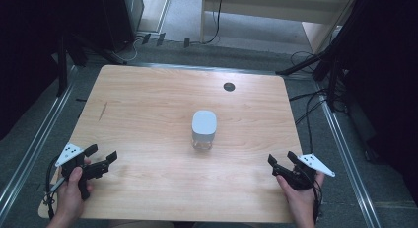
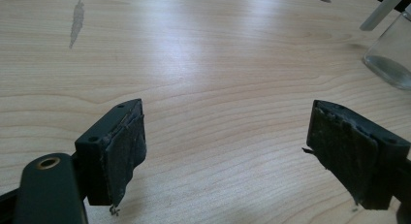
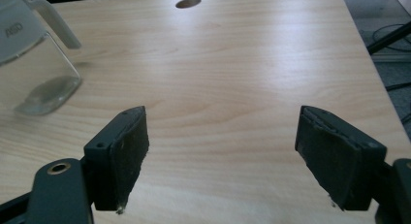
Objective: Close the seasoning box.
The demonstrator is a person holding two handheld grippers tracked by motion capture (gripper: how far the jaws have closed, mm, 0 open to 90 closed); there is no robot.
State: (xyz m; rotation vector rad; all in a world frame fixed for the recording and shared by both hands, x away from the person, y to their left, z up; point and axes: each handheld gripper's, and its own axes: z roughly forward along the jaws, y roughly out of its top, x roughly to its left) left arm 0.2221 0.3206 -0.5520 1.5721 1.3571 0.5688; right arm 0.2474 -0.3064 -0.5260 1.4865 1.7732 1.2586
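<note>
Two tongs, left tongs (image 1: 101,158) and right tongs (image 1: 282,162), we hold spread wide and empty at the near corners of the pale wood counter (image 1: 148,104). At its middle stands a clear jar (image 1: 203,130) with a white lid. Grey carpet, cables and dark stands surround it.

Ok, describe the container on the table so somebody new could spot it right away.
On the wooden table, look near the middle, between the two claws and nearer than the small dark round hole. The clear jar stands there alone, with a white lid, see-through walls and a side handle.
</note>
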